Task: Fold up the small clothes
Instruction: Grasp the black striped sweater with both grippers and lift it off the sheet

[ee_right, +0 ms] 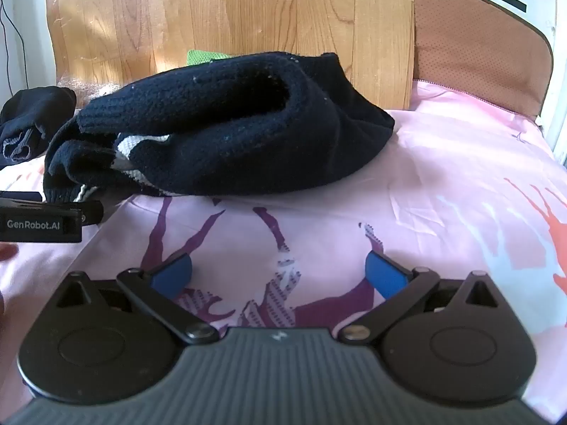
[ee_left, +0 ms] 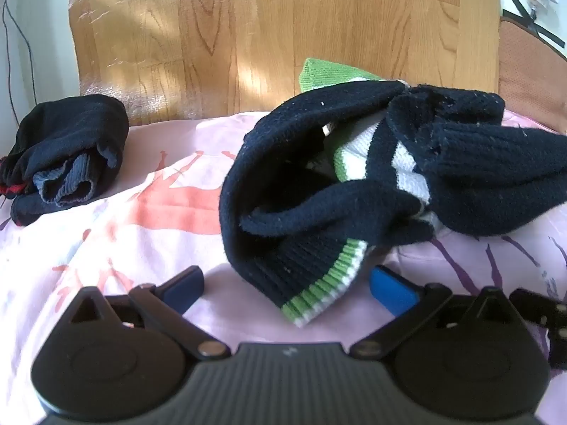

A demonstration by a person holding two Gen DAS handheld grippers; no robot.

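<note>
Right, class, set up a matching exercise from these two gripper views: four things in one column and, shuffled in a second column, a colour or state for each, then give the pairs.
Things:
1. knitted sweater
2. small dark bundle
3. bed sheet
4. left gripper

Colour or state:
A. pink with red and purple print
B. open, holding nothing
C. navy with green and white stripes, crumpled
D. dark blue, rolled up, lying apart at the left

Pairs: 1-C, 2-D, 3-A, 4-B
</note>
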